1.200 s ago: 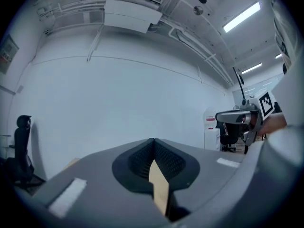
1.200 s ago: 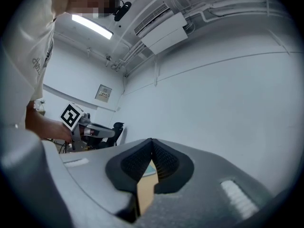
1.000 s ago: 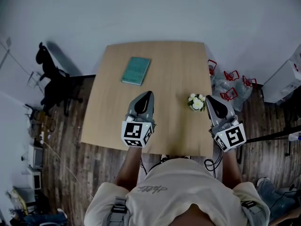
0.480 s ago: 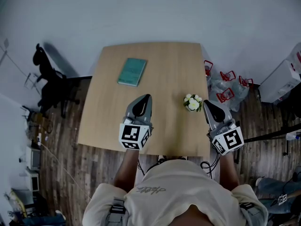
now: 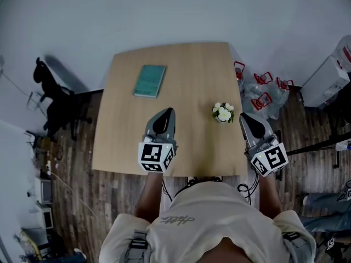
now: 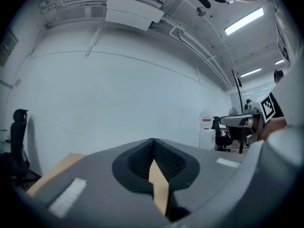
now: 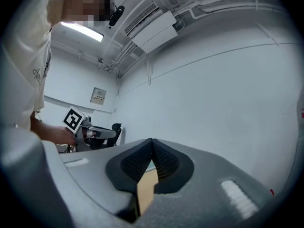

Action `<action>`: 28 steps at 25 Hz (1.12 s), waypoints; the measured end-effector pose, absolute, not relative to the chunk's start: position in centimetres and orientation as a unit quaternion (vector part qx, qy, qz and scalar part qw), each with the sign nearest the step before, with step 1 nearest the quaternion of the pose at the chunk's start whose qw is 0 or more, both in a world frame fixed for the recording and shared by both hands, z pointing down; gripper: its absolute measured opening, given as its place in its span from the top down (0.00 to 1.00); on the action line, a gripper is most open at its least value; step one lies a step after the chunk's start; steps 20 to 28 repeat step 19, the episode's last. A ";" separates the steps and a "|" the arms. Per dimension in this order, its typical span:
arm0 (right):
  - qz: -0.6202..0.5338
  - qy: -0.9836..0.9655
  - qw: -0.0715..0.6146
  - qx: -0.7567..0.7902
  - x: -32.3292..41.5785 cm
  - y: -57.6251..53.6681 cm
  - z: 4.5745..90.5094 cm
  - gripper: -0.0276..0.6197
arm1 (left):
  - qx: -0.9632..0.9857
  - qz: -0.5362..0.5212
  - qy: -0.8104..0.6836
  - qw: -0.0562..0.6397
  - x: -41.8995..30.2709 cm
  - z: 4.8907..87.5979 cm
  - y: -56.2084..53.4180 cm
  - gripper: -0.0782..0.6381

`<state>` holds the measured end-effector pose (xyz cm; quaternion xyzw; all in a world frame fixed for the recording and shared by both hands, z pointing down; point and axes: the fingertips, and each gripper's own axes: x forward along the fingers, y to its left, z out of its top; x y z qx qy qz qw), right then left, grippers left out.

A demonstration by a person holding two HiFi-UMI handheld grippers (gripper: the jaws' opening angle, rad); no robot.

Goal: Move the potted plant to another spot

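Plant (image 5: 223, 113) on table (image 5: 186, 64) | just left of right tool (image 5: 244, 117) | apart

We see the table (image 5: 192, 81) in pale, honey-toned wood grain; the book (image 5: 149, 81) on it is plain teal; the potted plant (image 5: 223, 113) shows white blooms over green leaves; the left gripper (image 5: 169, 112) and right gripper (image 5: 243, 116) are grey with black ribbed pads (image 6: 168, 161), each cube (image 5: 158, 155) white with black square markers; the floor (image 5: 109, 201) is dark brown planks; the wall (image 5: 175, 10) is pale grey; the chair (image 5: 52, 100) is black.
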<state>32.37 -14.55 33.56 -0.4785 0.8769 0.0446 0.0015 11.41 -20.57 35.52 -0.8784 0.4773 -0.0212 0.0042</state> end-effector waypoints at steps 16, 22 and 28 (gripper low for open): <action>0.038 0.877 -0.013 -0.479 32.3 -14.6 35.0 0.95 | -0.880 -0.031 0.473 -0.003 11.0 36.5 -19.9 0.87; 0.039 0.876 -0.016 -0.480 32.6 -14.5 34.9 0.95 | -0.881 -0.024 0.472 -0.001 11.3 36.3 -19.8 0.87; 0.039 0.876 -0.016 -0.480 32.6 -14.5 34.9 0.95 | -0.881 -0.024 0.472 -0.001 11.3 36.3 -19.8 0.87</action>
